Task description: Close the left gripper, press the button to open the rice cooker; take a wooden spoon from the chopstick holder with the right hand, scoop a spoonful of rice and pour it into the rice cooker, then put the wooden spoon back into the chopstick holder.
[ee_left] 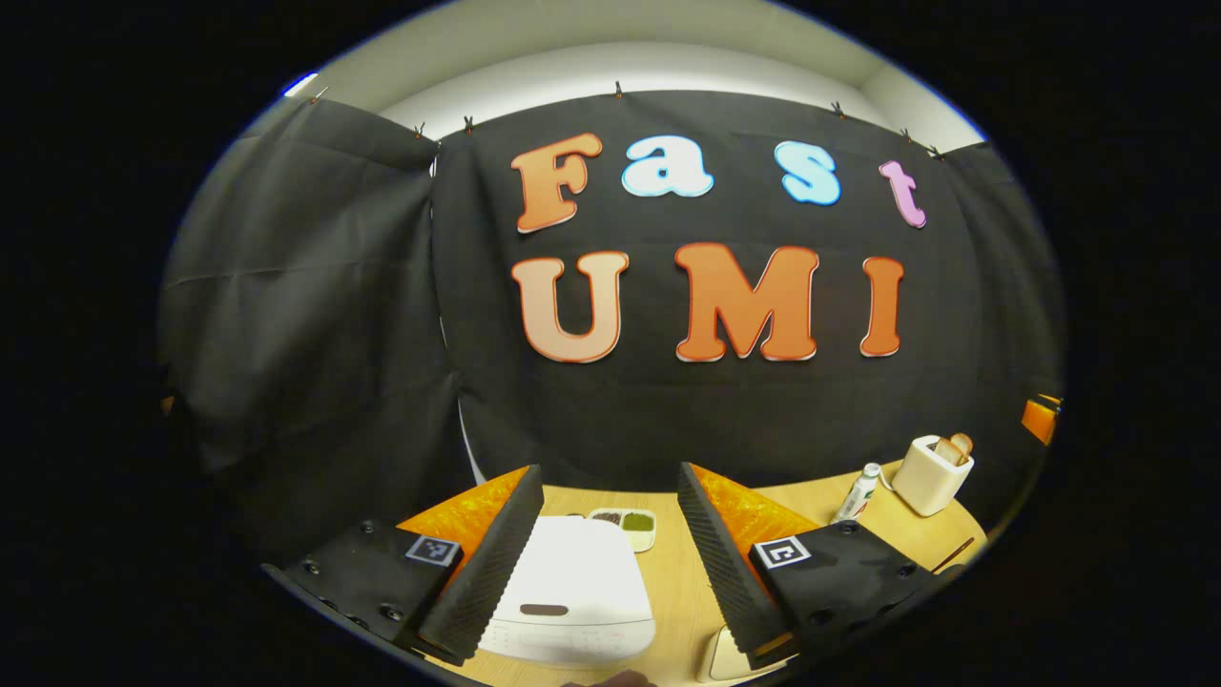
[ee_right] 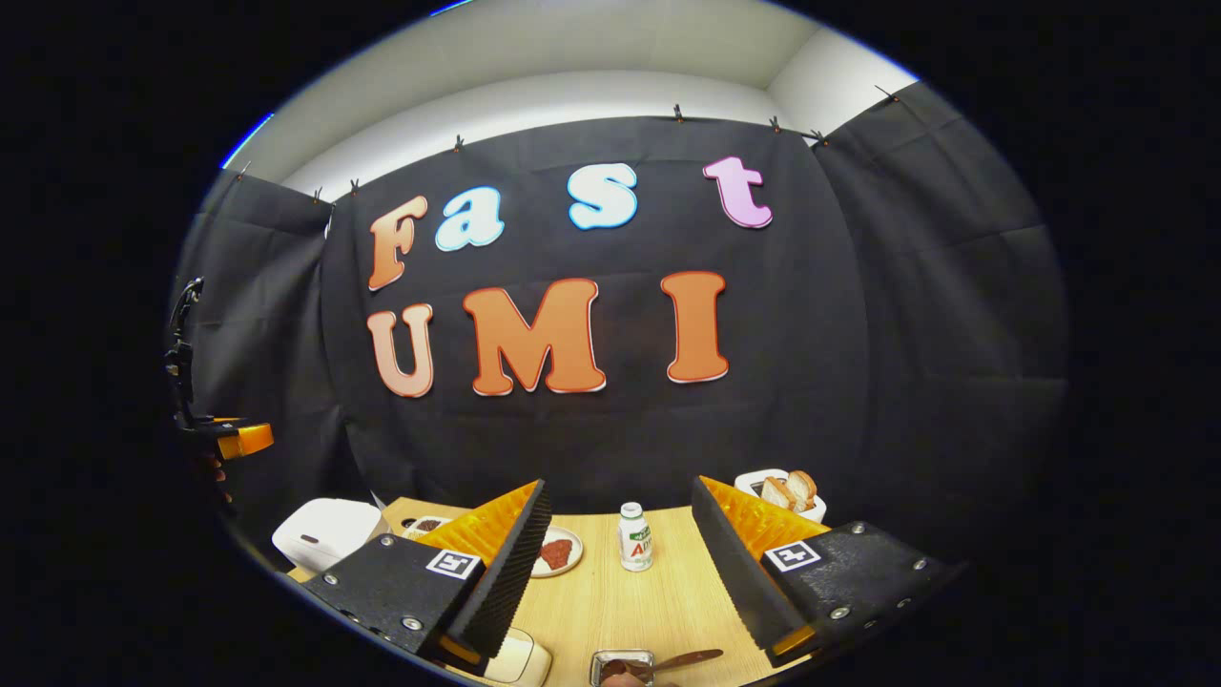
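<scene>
The white rice cooker sits shut on the wooden table, low between the fingers of my open left gripper, its dark oval button facing me. In the right gripper view the cooker stands at the far left. My right gripper is open with nothing between its fingers. Under it, at the bottom edge, is a metal holder with a wooden spoon lying beside it. The left gripper shows far left, held by a hand.
A divided dish lies behind the cooker. On the table also stand a small bottle, a plate of red food and a cream toaster with bread. A cream object lies near the front edge.
</scene>
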`<state>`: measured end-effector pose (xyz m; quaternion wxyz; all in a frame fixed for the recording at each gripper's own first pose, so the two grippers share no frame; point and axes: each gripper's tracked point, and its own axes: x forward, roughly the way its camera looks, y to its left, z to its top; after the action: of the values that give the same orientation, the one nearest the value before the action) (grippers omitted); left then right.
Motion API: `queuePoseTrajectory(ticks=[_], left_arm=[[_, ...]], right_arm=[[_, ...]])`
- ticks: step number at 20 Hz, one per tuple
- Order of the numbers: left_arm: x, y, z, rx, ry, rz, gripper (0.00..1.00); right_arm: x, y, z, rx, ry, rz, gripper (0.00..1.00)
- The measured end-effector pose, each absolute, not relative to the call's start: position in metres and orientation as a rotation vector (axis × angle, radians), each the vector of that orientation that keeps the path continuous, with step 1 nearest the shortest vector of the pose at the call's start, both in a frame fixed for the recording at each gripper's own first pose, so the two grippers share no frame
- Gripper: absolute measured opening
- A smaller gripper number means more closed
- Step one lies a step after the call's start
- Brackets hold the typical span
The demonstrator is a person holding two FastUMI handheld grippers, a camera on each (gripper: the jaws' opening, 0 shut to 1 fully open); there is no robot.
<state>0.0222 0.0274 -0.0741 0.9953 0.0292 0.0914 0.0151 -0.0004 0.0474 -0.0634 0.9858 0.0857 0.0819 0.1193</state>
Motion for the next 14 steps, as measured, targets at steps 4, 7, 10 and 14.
queuePoseTrajectory(ticks=[4, 7, 10, 14], left_arm=[[0.010, -0.002, -0.045, 0.056, 0.091, -0.010, 0.96], [0.000, -0.020, -0.036, 0.066, 0.051, -0.029, 0.99], [-0.008, -0.036, -0.034, 0.074, 0.026, -0.058, 0.99], [-0.013, -0.044, -0.035, 0.063, 0.017, -0.074, 0.99]], right_arm=[[-0.004, 0.036, -0.049, 0.152, 0.117, 0.215, 0.93], [-0.007, 0.030, -0.039, 0.125, 0.076, 0.198, 0.93], [-0.012, 0.029, -0.041, 0.083, 0.061, 0.193, 0.93], [-0.012, 0.033, -0.047, 0.083, 0.073, 0.201, 1.00]])
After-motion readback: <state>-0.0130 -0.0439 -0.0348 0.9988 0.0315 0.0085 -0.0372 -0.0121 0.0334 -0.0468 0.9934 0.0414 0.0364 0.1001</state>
